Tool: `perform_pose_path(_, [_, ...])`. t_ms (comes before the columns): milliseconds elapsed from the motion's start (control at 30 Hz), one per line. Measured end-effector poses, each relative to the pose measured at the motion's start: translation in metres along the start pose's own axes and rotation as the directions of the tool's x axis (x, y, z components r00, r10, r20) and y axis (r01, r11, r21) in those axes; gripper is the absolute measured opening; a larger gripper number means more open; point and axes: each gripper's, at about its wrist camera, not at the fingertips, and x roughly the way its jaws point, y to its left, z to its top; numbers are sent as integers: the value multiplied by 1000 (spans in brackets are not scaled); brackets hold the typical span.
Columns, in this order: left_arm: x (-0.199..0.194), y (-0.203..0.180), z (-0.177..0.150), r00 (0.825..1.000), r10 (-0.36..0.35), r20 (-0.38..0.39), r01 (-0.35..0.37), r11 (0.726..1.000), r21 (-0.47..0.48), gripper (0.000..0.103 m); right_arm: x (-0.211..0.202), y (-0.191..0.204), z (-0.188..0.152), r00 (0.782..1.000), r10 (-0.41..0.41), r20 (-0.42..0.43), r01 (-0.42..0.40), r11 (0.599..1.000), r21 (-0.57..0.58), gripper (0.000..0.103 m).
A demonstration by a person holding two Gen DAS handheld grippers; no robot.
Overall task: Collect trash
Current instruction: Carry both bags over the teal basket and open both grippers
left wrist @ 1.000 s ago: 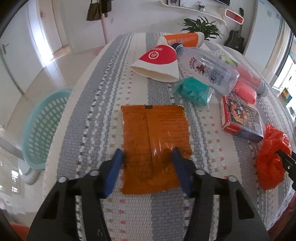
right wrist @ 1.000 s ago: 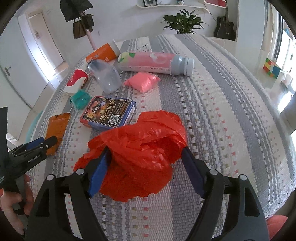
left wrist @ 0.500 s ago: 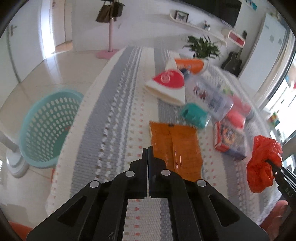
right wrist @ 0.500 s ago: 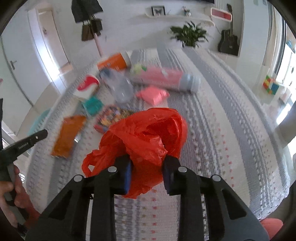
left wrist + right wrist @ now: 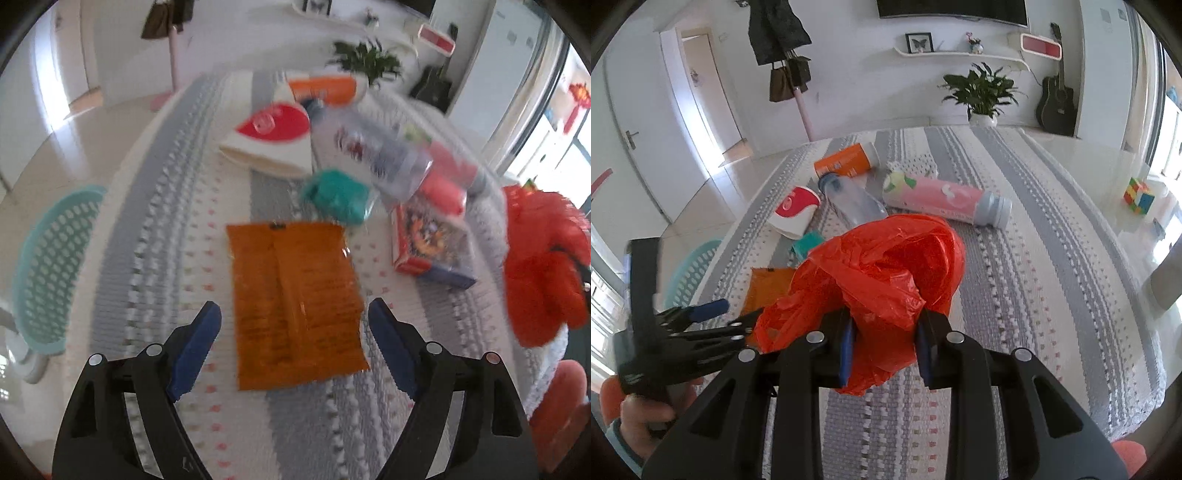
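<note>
My right gripper [image 5: 884,349] has its jaws clenched on the red bag [image 5: 886,273], which hangs bunched above the striped table [image 5: 1052,236]. My left gripper [image 5: 295,332] has jaws opening, with the flat orange wrapper [image 5: 295,302] lying on the table between them, pads clear of it. Beyond it lie a teal packet [image 5: 338,194], a box [image 5: 432,243] and a clear bottle [image 5: 369,151]. A teal basket [image 5: 51,258] stands off the table's left edge.
</note>
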Motion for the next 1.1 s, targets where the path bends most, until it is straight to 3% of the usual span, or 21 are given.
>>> perform_pose_path(200, [16, -15, -2, 996, 91, -18, -89, 993, 83, 83, 8, -11, -5, 1000, -4, -17, 5, 1000, 19, 24])
perform_pose_path(233, [16, -15, -3, 995, 98, -11, -97, 991, 88, 80, 10, -13, -6, 1000, 0, -22, 1, 1000, 25, 24])
perform_pose_path(300, [14, -12, -3, 994, 110, 3, -110, 990, 89, 65, 12, -16, -7, 1000, 5, -26, -4, 1000, 29, 24])
perform_pose_path(400, [9, 2, 1, 996, 91, 11, -91, 994, 54, 47, 14, -14, -7, 999, 14, -29, -13, 999, 30, 24])
perform_pose_path(600, [-13, 42, 6, 997, -28, 68, 33, 997, -72, 37, 14, 5, -1, 999, 44, -24, -45, 999, -18, 24])
perform_pose_path(800, [-61, 80, 19, 985, -35, 172, 61, 987, -148, 36, 11, 59, 26, 994, 105, 11, -103, 986, -128, 24])
perform_pose_path(1100, [-135, 169, 44, 952, 84, 293, -2, 963, -269, 36, 25, 182, 80, 964, 263, 42, -239, 923, -302, 24])
